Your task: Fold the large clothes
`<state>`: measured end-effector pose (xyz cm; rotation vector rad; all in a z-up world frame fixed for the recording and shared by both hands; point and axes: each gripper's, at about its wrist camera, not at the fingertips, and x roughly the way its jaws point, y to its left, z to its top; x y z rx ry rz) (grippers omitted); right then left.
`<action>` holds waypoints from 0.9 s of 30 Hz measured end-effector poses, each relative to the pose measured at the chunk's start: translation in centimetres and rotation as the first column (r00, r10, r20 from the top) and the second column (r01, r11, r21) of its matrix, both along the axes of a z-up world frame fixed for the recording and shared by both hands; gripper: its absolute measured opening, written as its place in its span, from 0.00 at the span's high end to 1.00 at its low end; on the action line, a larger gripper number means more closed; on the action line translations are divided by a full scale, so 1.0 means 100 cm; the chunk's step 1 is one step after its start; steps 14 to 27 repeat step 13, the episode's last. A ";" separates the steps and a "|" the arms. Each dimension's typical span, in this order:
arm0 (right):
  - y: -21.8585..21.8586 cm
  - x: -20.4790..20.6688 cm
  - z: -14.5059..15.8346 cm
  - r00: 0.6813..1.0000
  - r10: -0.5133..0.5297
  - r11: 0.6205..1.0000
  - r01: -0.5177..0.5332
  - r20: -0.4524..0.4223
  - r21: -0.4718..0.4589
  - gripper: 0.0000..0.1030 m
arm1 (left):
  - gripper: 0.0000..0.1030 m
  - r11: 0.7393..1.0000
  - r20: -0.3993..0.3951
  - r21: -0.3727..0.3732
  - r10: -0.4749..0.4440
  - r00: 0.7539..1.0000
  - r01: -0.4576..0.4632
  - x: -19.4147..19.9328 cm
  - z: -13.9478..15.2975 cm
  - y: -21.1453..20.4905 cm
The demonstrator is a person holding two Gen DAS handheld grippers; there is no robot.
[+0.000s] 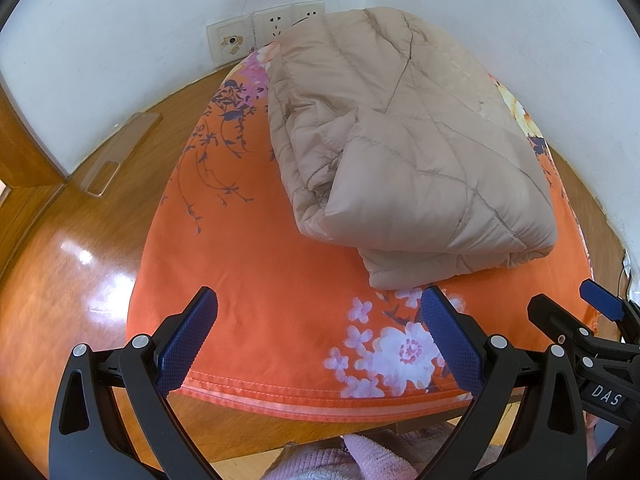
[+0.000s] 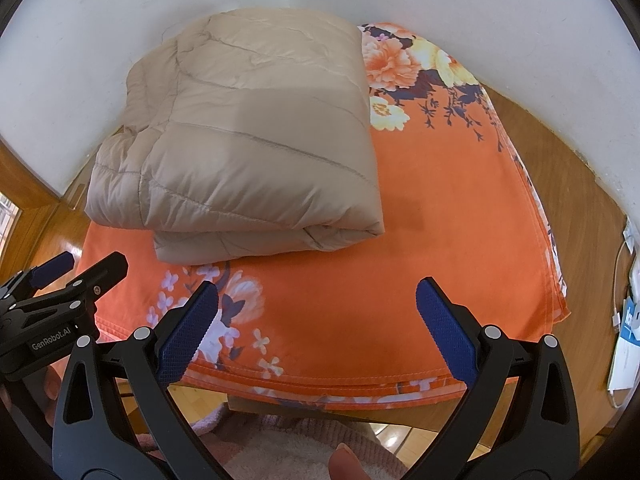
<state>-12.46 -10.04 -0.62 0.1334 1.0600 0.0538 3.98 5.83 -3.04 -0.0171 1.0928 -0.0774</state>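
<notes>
A beige quilted puffer garment (image 1: 404, 152) lies folded into a thick bundle on an orange floral cloth (image 1: 256, 280) that covers a table. It also shows in the right wrist view (image 2: 248, 140). My left gripper (image 1: 318, 316) is open and empty, hovering over the cloth's near edge, in front of the bundle. My right gripper (image 2: 316, 312) is open and empty, also over the near edge. Each gripper shows at the edge of the other's view: the right gripper (image 1: 568, 312) and the left gripper (image 2: 84, 270).
White walls (image 1: 120, 40) stand close behind the table, with power sockets (image 1: 272, 28). Wooden floor (image 1: 60, 280) lies to the left and right. Cables and white papers (image 2: 624, 340) sit at the far right. Pink fuzzy fabric (image 2: 320, 440) is below the grippers.
</notes>
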 end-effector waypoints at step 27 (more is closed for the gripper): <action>-0.002 0.002 -0.003 1.000 -0.001 1.000 0.001 -0.001 0.018 0.04 | 0.05 1.000 -0.009 -0.010 0.008 1.000 -0.008 0.003 -0.001 0.006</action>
